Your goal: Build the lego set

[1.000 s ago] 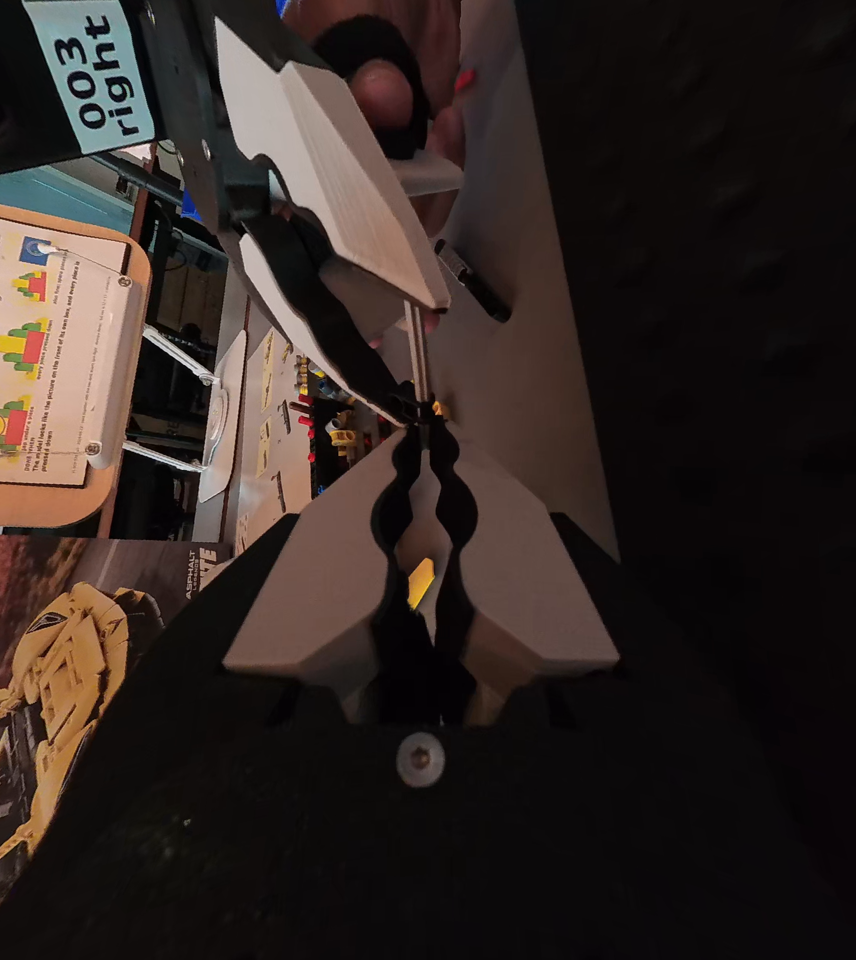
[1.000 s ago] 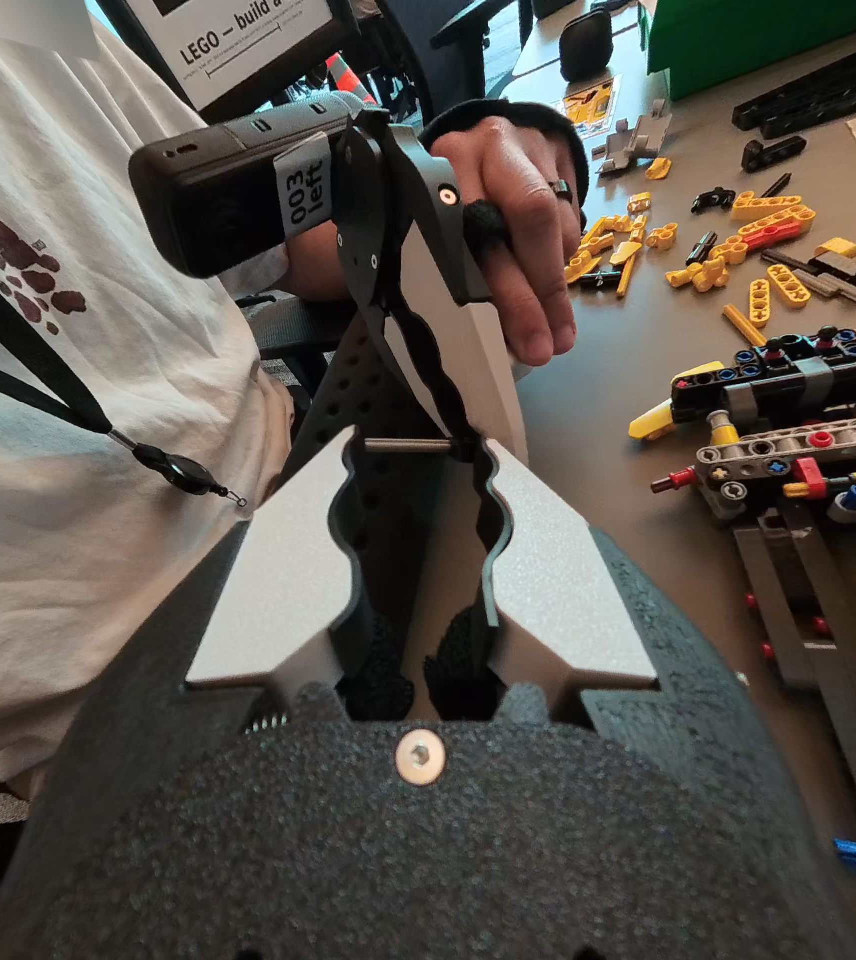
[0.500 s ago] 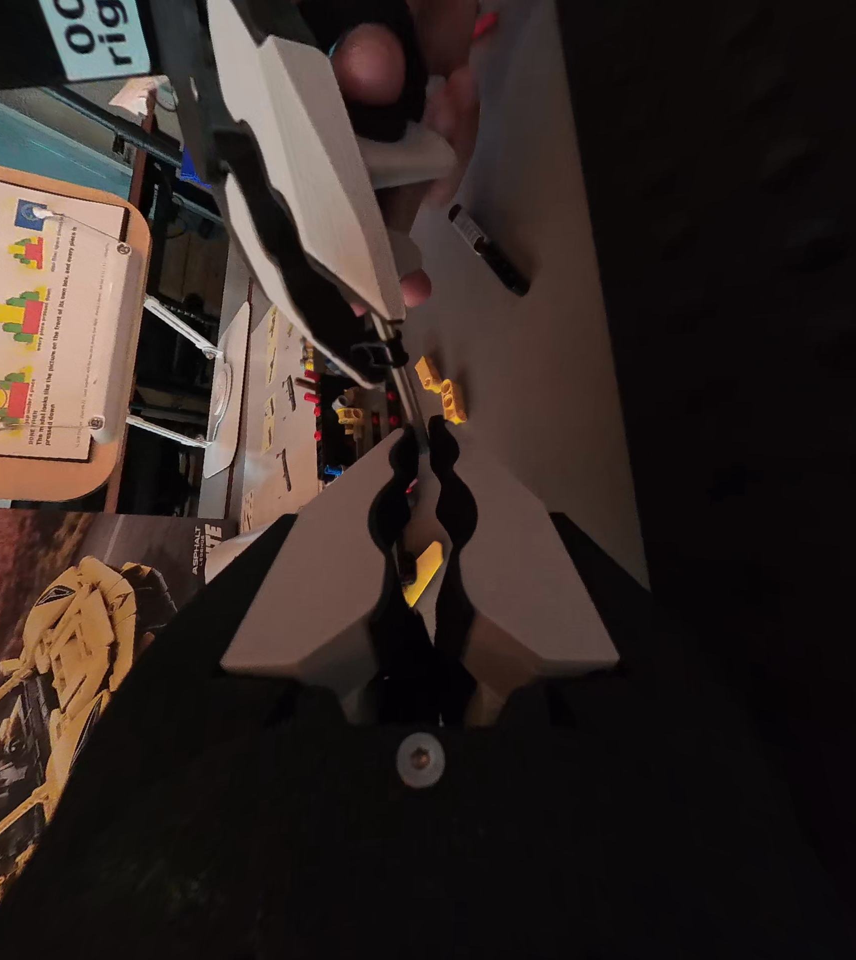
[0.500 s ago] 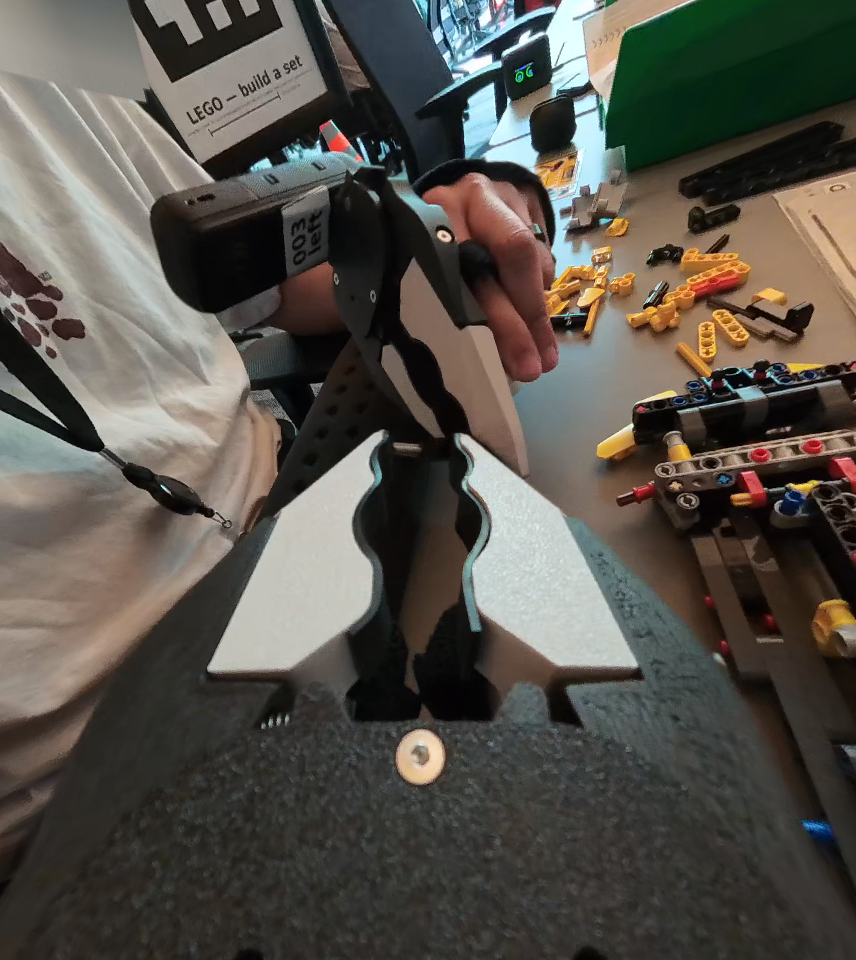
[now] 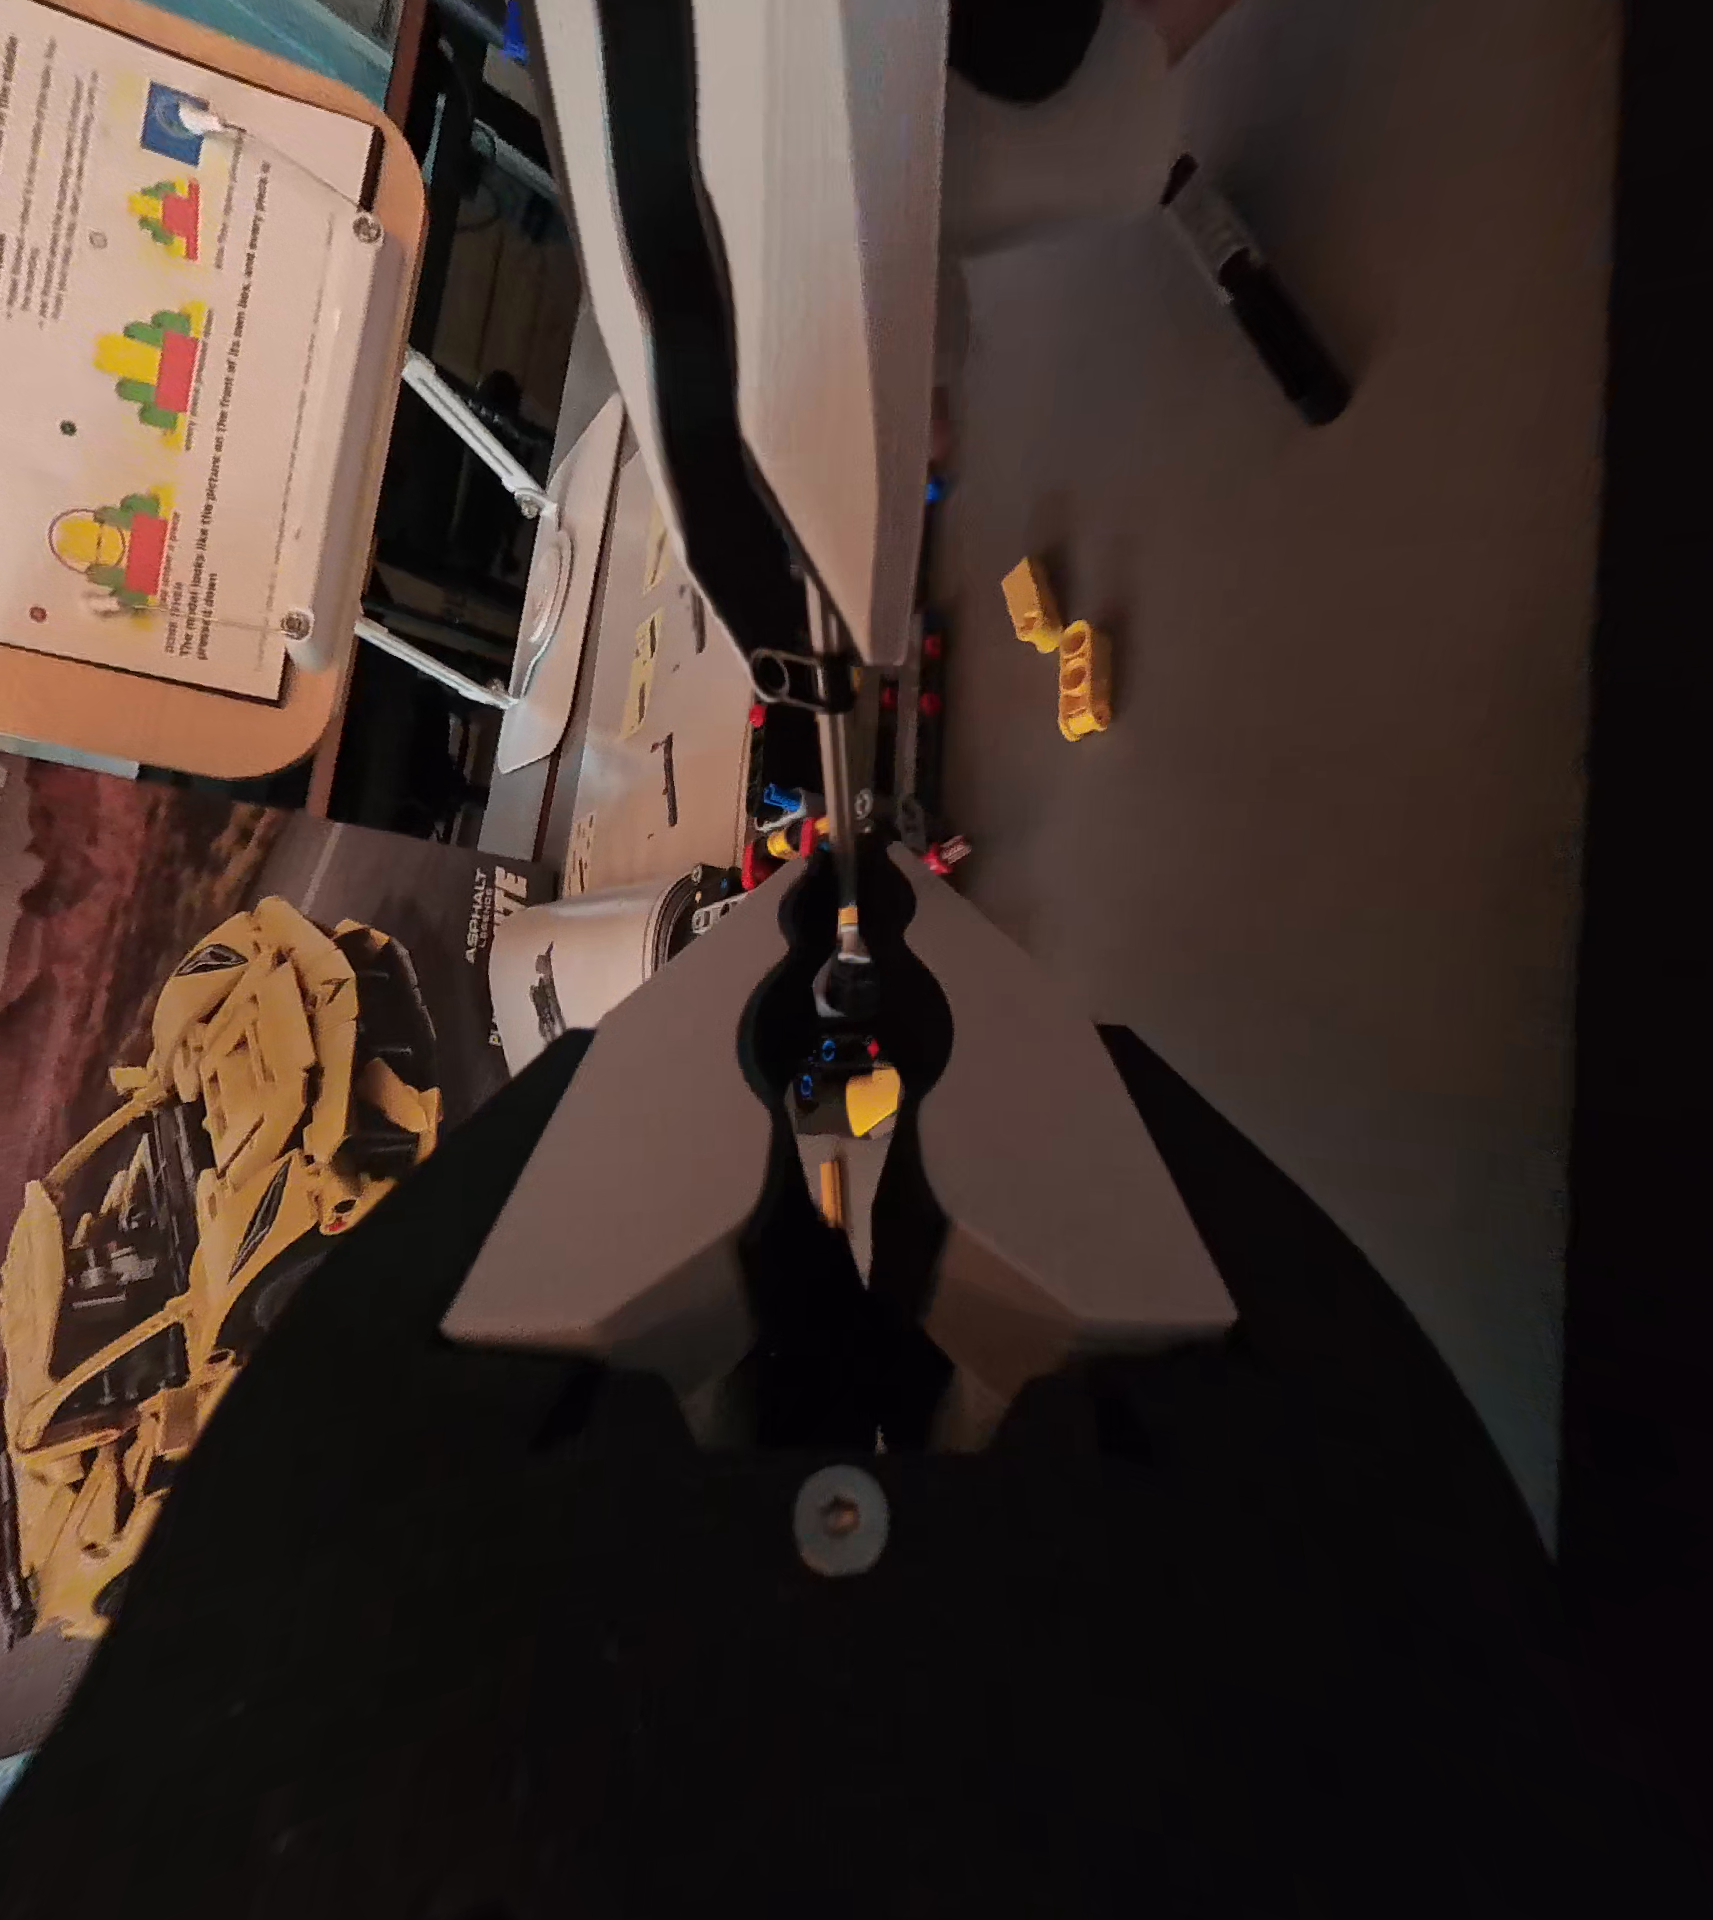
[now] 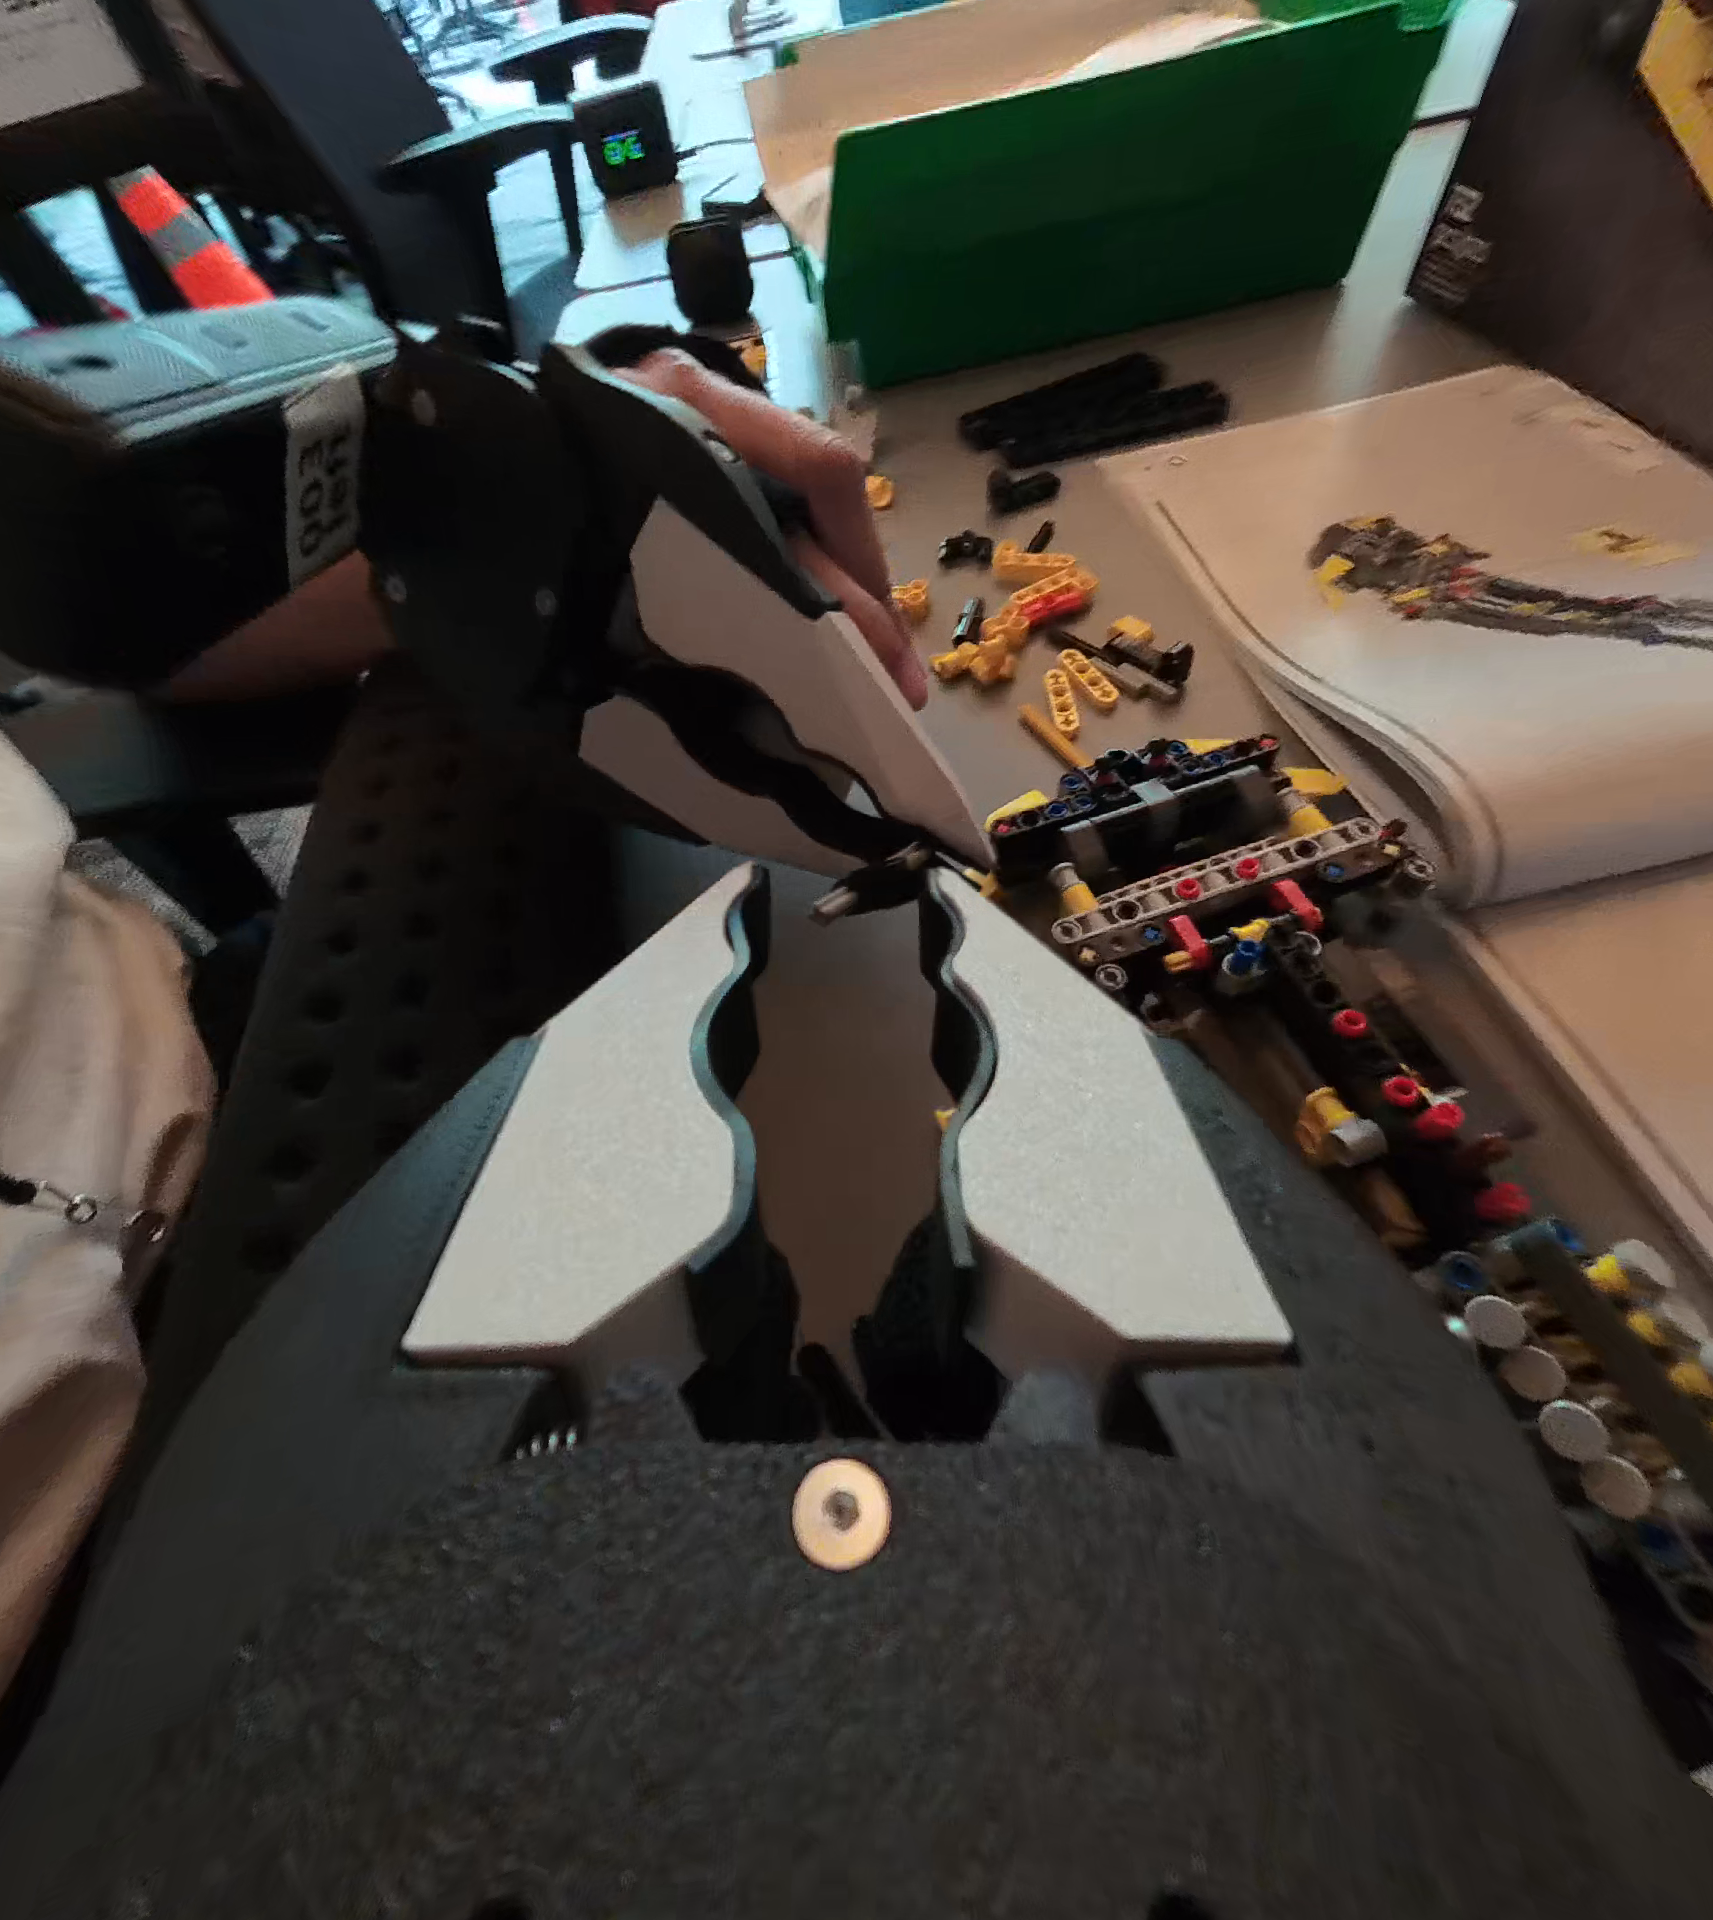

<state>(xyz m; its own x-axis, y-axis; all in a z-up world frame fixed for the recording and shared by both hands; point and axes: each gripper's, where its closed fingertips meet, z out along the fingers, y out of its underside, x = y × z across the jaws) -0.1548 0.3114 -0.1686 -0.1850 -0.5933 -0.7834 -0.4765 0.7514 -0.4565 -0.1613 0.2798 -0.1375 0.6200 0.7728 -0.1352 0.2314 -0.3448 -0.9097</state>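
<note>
Yellow loose pieces (image 6: 1013,623) beyond chassis (image 6: 1236,904) | left jaws pinching grey axle (image 5: 844,790) | right jaws spread

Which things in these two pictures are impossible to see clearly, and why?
1. Left wrist view: the far end of the grey axle, held by the left gripper, is hidden behind the right gripper.
2. Left wrist view: the right side is too dark.
3. Right wrist view: the lego model is blurred at its near end and partly behind the right gripper.
4. Right wrist view: blur hides whether the open jaws touch the axle.
</note>
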